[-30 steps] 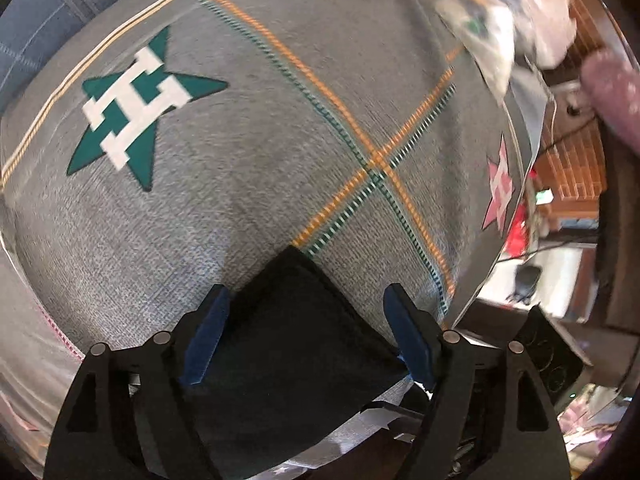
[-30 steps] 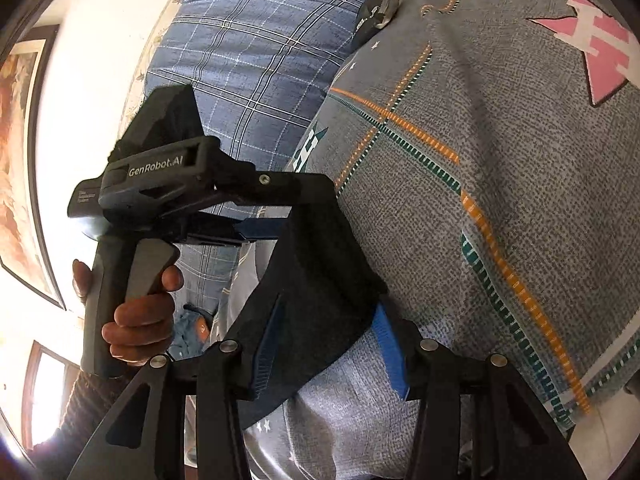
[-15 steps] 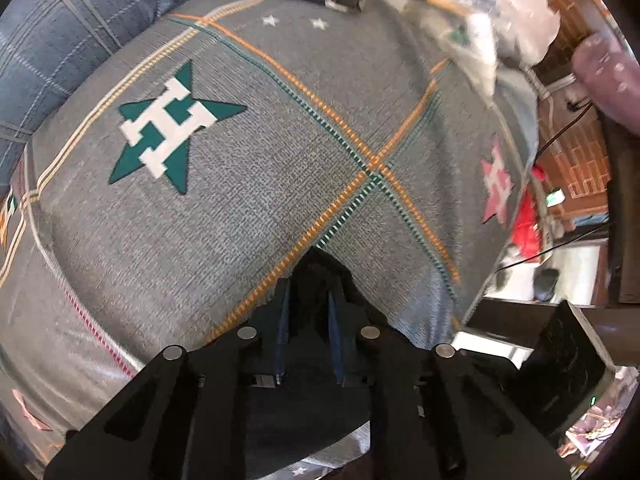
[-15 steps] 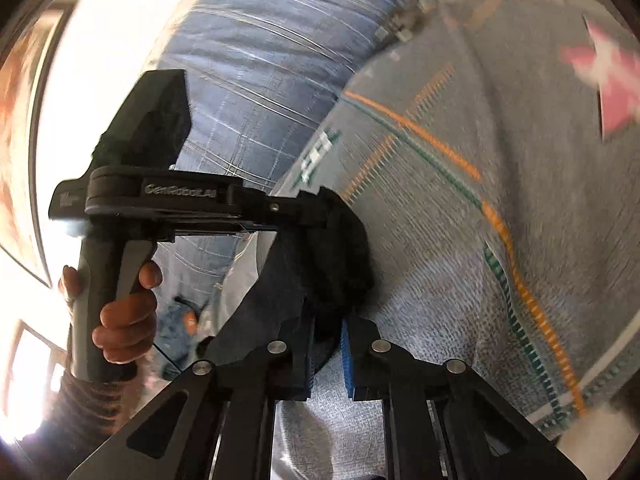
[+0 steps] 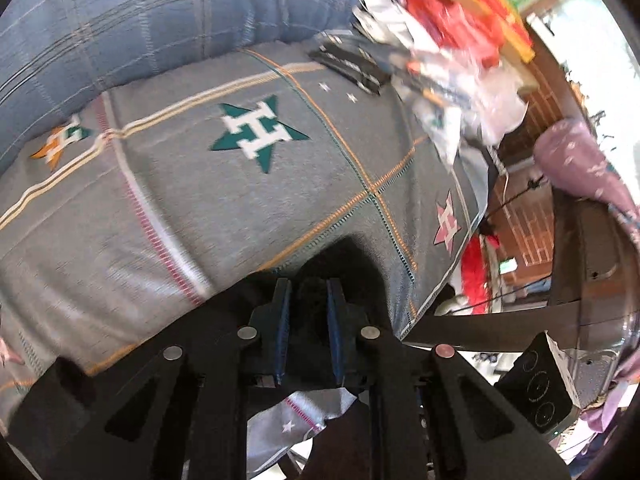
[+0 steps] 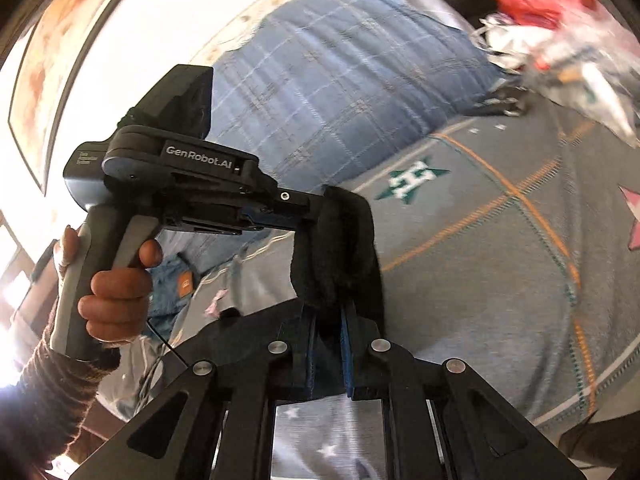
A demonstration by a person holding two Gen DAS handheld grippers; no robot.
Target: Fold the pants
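Grey bedspread (image 5: pixel 208 216) with star prints covers the bed, and a blue checked pillow (image 5: pixel 160 20) lies at its far end. From my left wrist view, my left tongs (image 5: pixel 307 296) are nearly closed and pinch a bunch of the black pants (image 5: pixel 352 264) above the bedspread.

From my right wrist view, my right tongs (image 6: pixel 328 332) are also clenched on the pants (image 6: pixel 340 248). The cloth stretches between both tongs, and my left hand (image 6: pixel 112 292) grips the other handle.

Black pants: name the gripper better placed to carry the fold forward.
Neither clearly: the left gripper and the right gripper are both shut on the black pants, lifted over the bedsheet. Move both together.
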